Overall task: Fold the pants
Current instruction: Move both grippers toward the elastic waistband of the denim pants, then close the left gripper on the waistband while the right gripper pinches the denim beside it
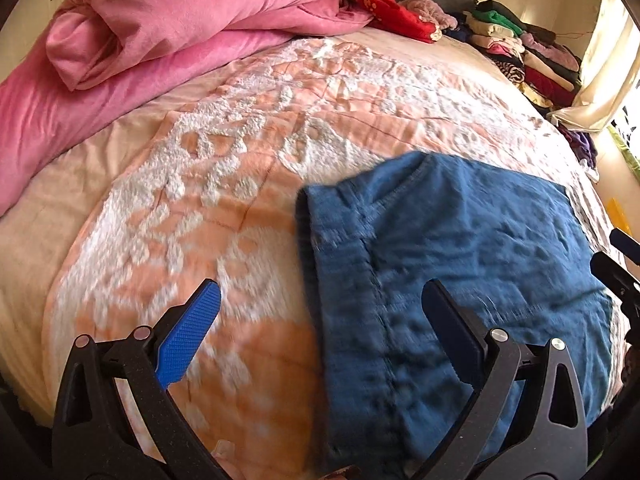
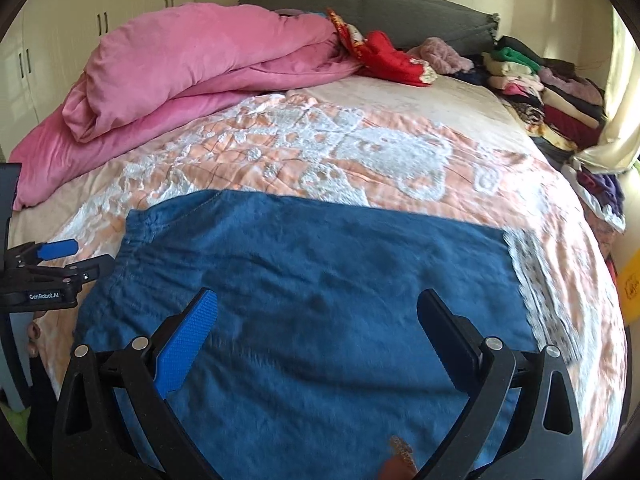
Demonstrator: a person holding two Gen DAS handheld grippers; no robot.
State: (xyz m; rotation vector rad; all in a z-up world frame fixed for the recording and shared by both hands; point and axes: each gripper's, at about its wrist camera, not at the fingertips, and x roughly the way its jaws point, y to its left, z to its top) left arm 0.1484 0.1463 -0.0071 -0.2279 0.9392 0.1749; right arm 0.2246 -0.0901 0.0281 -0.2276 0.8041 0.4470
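Note:
Blue denim pants (image 2: pixel 312 304) lie folded flat as a wide rectangle on the orange-and-white bedspread (image 2: pixel 360 152). In the left wrist view the pants (image 1: pixel 460 264) fill the lower right, their folded left edge running down the middle. My left gripper (image 1: pixel 320 292) hovers open over that left edge, nothing between its fingers. My right gripper (image 2: pixel 318 300) hangs open above the middle of the pants, holding nothing. The left gripper (image 2: pixel 60 258) also shows at the left edge of the right wrist view, beside the pants' left side.
A bunched pink duvet (image 2: pixel 192 68) lies at the far left of the bed. Red fabric (image 2: pixel 388 60) and stacks of folded clothes (image 2: pixel 548 92) line the far right side by a grey headboard (image 2: pixel 400 8). White cupboards (image 2: pixel 60 20) stand behind.

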